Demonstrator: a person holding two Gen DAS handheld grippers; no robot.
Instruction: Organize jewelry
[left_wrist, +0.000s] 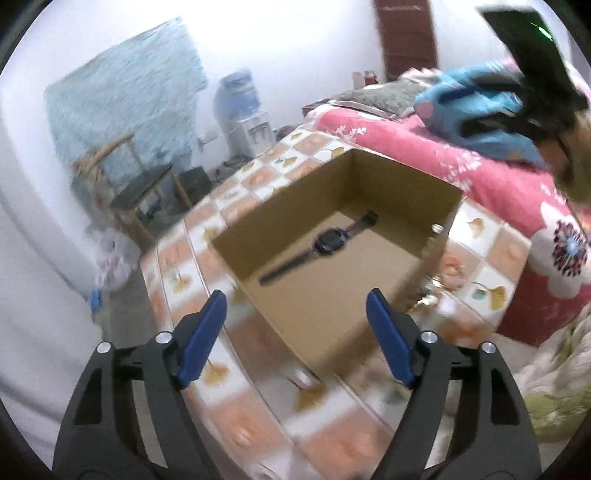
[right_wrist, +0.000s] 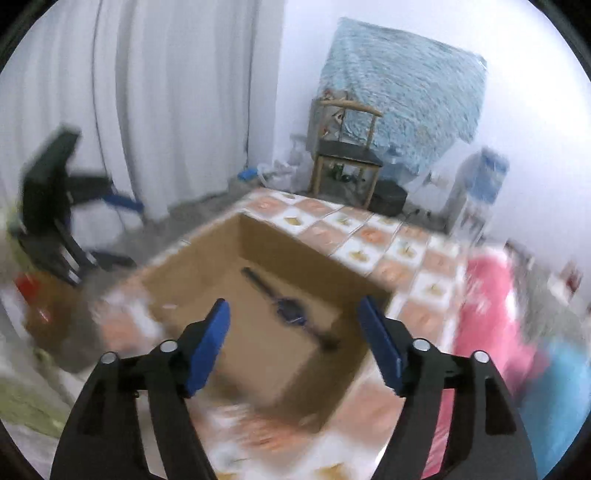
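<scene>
While both the left gripper (left_wrist: 295, 306) and the right gripper (right_wrist: 293, 312) hang spread wide with nothing between their fingers, the watch (left_wrist: 325, 243) lies flat inside the open cardboard box (left_wrist: 437, 236) on the tiled surface (left_wrist: 255, 181)

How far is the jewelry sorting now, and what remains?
Done: a watch lies inside the cardboard box. In hand: nothing; the left gripper and right gripper are open and empty. Left: small blurred items lie on the tablecloth beside the box.

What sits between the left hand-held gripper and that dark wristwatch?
Only the open brown cardboard box's near wall and bare floor, in the left wrist view, before the dark wristwatch.
</scene>
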